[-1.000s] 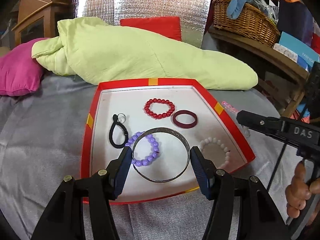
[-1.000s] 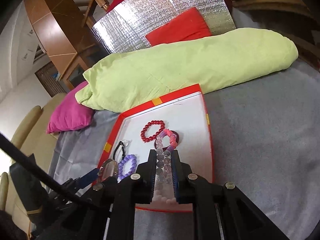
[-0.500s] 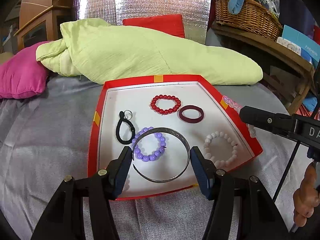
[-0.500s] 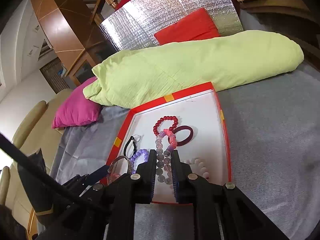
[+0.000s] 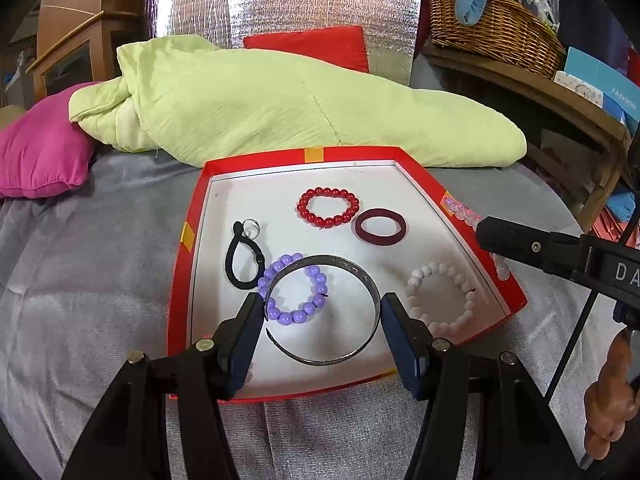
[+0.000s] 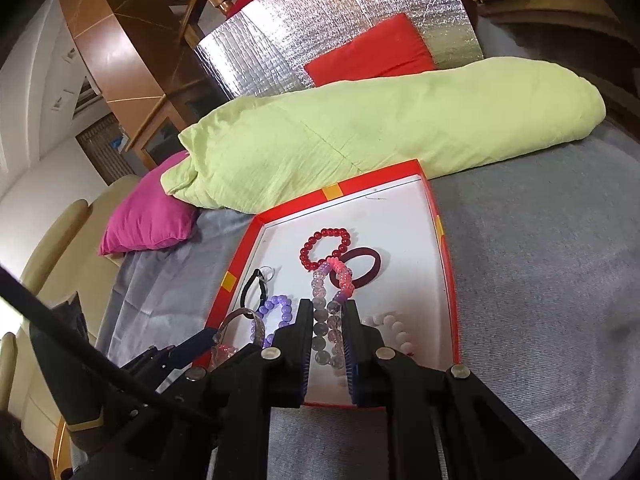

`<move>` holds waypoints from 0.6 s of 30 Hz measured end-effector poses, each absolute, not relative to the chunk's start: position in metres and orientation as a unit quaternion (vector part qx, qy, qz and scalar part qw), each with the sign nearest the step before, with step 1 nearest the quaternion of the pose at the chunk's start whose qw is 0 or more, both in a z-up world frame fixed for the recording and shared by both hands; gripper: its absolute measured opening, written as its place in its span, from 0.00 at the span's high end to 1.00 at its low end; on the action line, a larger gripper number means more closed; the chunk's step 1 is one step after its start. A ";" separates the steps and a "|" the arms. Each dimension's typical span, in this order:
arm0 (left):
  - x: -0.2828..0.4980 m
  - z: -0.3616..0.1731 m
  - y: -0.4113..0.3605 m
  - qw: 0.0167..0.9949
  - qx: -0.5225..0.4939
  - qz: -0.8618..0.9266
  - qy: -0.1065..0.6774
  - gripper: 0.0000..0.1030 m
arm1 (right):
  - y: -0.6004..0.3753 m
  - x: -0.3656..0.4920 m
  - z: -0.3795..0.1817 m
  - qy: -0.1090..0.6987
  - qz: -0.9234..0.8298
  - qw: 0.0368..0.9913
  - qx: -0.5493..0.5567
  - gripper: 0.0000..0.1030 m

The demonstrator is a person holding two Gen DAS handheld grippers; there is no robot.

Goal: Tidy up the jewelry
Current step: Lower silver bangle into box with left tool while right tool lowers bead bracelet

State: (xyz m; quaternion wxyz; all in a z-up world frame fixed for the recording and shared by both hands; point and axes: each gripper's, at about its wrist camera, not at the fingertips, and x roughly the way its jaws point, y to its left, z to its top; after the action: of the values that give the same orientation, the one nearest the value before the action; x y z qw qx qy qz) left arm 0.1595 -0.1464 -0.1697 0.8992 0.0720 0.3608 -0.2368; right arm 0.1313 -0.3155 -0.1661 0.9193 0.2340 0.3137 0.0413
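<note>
A red-rimmed white tray (image 5: 185,256) lies on the grey cover. In it are a red bead bracelet (image 5: 328,191), a maroon ring (image 5: 380,241), a black hair tie (image 5: 232,268), a purple bead bracelet (image 5: 296,316) and a white bead bracelet (image 5: 416,308). My left gripper (image 5: 320,312) is shut on a metal bangle (image 5: 332,259), held just above the tray's near half. My right gripper (image 6: 328,312) is shut on a clear and pink bead bracelet (image 6: 342,276) that sticks out ahead of its fingers over the tray's right side.
A folded lime-green quilt (image 5: 280,104) lies right behind the tray, with a magenta pillow (image 5: 40,152) to its left and a red cushion (image 5: 312,48) behind it. A wicker basket (image 5: 496,28) sits on a wooden shelf at the right. A hand (image 5: 608,400) grips the right tool.
Both grippers keep their hold. The tray has drifted slightly to the right in both views; otherwise nothing has moved.
</note>
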 end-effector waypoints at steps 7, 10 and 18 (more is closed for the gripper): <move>0.166 -0.174 -0.144 0.888 0.041 -0.254 0.380 0.40 | -0.311 0.137 -0.170 0.320 0.045 0.917 0.236 0.85; 0.168 -0.177 -0.144 0.887 0.040 -0.253 0.384 0.40 | -0.309 0.141 -0.172 0.322 0.047 0.914 0.241 0.85; 0.169 -0.182 -0.145 0.884 0.045 -0.250 0.393 0.40 | -0.293 0.155 -0.181 0.336 0.059 0.907 0.246 0.85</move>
State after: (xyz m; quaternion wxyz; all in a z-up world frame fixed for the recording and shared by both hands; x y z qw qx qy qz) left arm 0.1693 -0.1454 -0.1822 0.8836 0.0454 0.3932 -0.2504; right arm 0.1553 -0.2935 -0.1812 0.9073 0.2459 0.3359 0.0593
